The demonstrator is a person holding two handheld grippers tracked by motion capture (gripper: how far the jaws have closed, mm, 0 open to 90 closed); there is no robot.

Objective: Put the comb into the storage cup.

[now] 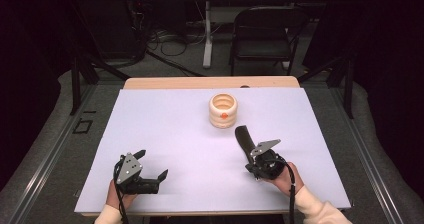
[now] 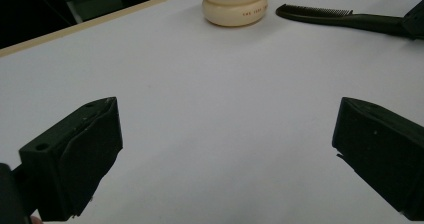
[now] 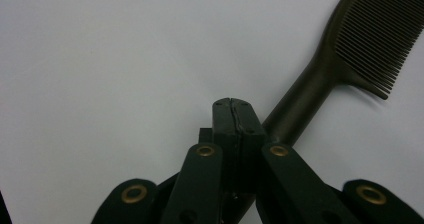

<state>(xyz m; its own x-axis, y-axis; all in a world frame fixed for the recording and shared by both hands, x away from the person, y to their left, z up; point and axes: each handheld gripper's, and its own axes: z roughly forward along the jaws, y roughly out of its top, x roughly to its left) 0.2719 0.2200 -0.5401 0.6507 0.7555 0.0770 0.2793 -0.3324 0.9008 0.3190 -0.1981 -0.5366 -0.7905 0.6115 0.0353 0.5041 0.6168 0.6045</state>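
Jaws of the right gripper [image 3: 233,109] were pressed tight together, with no gap between the two pads; the handle of a dark comb [image 3: 320,79] ran up past their right side, and whether the pads pinched it or only lay against it could not be told from the right gripper view. From above, the right gripper [image 1: 252,151] sat at the near right of the white table [image 1: 165,134], pointing far and a little left, and the comb [image 1: 243,135] stuck out beyond it toward a cream ribbed holder [image 1: 223,111] standing upright in the far middle of the table. The comb's tip lay near the holder's base without touching it

On the near left, the left gripper [image 1: 152,165] rested in the person's hand with its jaws spread wide and nothing between them. In the left gripper view those two black jaws stood well apart over bare table [image 2: 215,134], with the holder [image 2: 234,4] far ahead and the comb [image 2: 330,16] lying on its side to the right of it, teeth upward. A folding chair [image 1: 265,31] stood beyond the far edge
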